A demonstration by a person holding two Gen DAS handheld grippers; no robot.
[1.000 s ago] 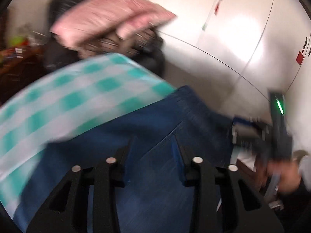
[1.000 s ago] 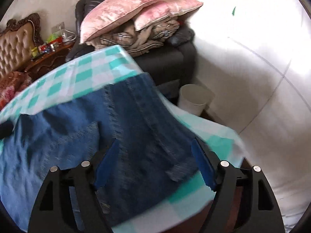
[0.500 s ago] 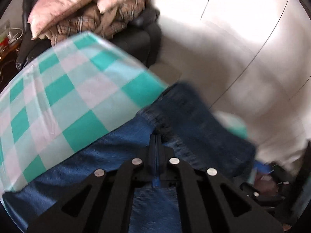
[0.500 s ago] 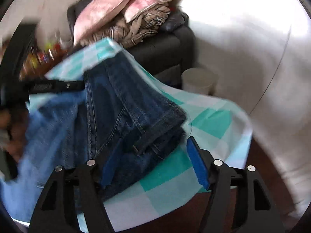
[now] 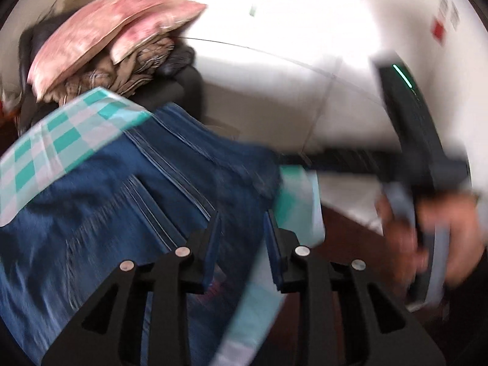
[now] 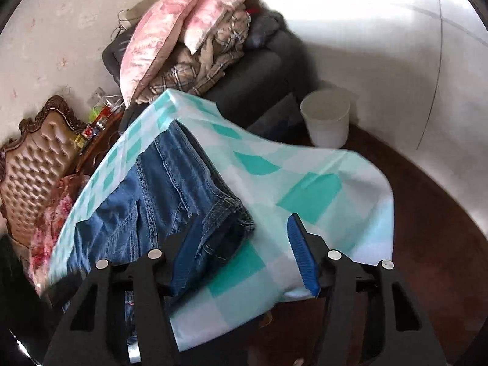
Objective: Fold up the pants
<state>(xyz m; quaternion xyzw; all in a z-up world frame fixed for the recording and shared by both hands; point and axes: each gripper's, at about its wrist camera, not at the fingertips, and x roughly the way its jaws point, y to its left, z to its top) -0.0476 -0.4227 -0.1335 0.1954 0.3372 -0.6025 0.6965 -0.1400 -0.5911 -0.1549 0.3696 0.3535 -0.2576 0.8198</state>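
Blue denim pants (image 6: 170,189) lie folded on a table with a teal-and-white checked cloth (image 6: 305,189). In the left wrist view the pants (image 5: 128,189) fill the lower left, blurred. My left gripper (image 5: 241,238) is open, its blue pads just above the pants near the table edge, holding nothing. My right gripper (image 6: 244,250) is open; its left pad sits beside the folded waistband corner, its right pad over the cloth. The right gripper body and the hand holding it (image 5: 427,201) show in the left wrist view at right.
A dark armchair (image 6: 250,73) piled with pink pillows (image 6: 183,30) and folded blankets stands behind the table. A white bin (image 6: 326,119) stands on the dark floor to the right. A tufted brown headboard (image 6: 33,164) is at left. White walls lie beyond.
My left gripper was shut on the pants half a second ago and has now opened. The pants went from spread out to folded over. My right gripper stayed open and drew back a little.
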